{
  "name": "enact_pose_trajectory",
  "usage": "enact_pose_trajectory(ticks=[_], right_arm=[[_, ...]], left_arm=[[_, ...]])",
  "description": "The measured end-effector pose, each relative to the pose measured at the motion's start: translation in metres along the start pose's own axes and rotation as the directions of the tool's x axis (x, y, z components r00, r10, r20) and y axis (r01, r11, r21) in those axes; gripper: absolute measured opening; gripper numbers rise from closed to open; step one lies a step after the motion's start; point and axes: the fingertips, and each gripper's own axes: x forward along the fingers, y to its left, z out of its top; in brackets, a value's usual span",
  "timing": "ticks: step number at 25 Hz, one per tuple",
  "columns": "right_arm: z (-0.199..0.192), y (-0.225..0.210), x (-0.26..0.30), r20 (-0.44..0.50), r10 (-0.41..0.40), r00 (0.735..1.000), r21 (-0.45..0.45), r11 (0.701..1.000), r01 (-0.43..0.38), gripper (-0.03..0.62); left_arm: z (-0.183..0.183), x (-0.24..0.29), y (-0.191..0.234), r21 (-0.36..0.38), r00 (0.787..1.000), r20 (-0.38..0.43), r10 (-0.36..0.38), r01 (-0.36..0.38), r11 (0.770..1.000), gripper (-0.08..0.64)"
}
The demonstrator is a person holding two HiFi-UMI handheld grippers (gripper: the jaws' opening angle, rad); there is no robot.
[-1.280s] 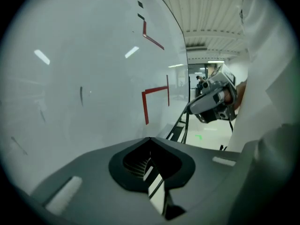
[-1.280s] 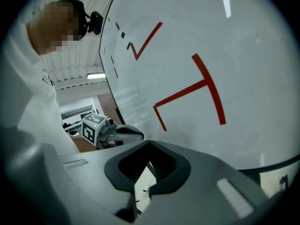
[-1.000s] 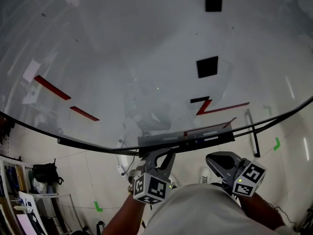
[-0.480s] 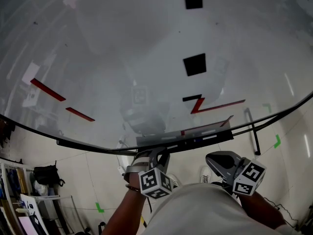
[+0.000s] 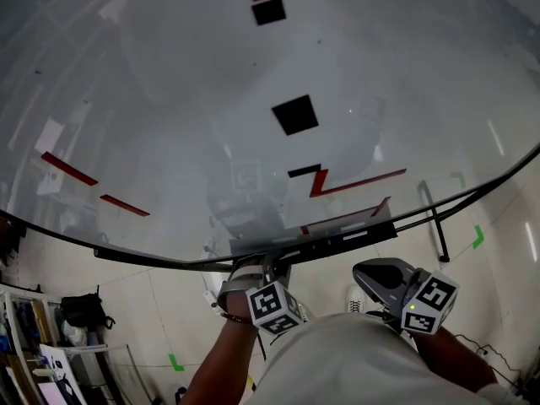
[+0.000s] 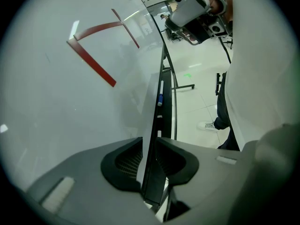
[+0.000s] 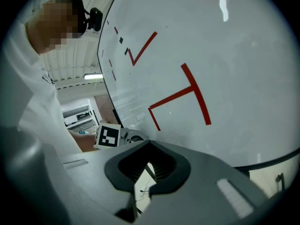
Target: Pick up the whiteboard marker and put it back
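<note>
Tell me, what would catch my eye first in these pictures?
A huge whiteboard fills the head view, marked with red lines and black squares. At its lower edge the left gripper is up against the marker tray, its jaws apart on either side of the tray's lip. The right gripper hangs lower to the right, empty.

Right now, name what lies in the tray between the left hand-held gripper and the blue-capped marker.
Seemingly a black marker in the tray, short of the blue-capped marker; the left gripper view shows it.
</note>
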Motion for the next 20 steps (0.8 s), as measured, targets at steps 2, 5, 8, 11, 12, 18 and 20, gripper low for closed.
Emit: enact_pose_trajectory(ticks=[2,5,8,11,12,18,20], right_arm=[[0.0,-0.002,-0.002,0.005,-0.005,1.0,0.002,1.0,0.005,0.002],[-0.001,-0.004,-0.005,0.008,-0.012,1.0,0.006,1.0,0.012,0.002],[-0.002,-0.006,-0.008,0.01,-0.017,1.0,0.007,1.0,0.017,0.002],[-0.002,-0.007,-0.01,0.014,-0.022,1.0,0.01,1.0,0.022,0.002],[-0.002,-0.008,-0.011,0.016,-0.025,1.0,0.01,1.0,0.025,0.002],[-0.003,-0.01,-0.015,0.024,-0.035,0.999,0.017,0.999,0.034,0.002],[-0.004,-0.01,-0.016,0.026,-0.037,0.999,0.019,0.999,0.037,0.002]], left_arm=[[0.0,0.004,-0.001,0.011,1.0,-0.012,-0.005,0.005,1.0,0.086],[0.0,0.013,-0.007,0.038,0.999,-0.026,-0.022,0.023,0.999,0.086],[-0.001,0.025,-0.013,0.046,0.998,-0.047,-0.048,0.05,0.998,0.086],[-0.002,0.032,-0.018,0.057,0.996,-0.062,-0.063,0.066,0.996,0.086],[-0.002,0.034,-0.019,0.063,0.996,-0.066,-0.063,0.068,0.996,0.086],[-0.005,0.041,-0.022,0.079,0.995,-0.079,-0.064,0.07,0.994,0.086],[-0.006,0.044,-0.023,0.085,0.994,-0.085,-0.064,0.072,0.994,0.086]])
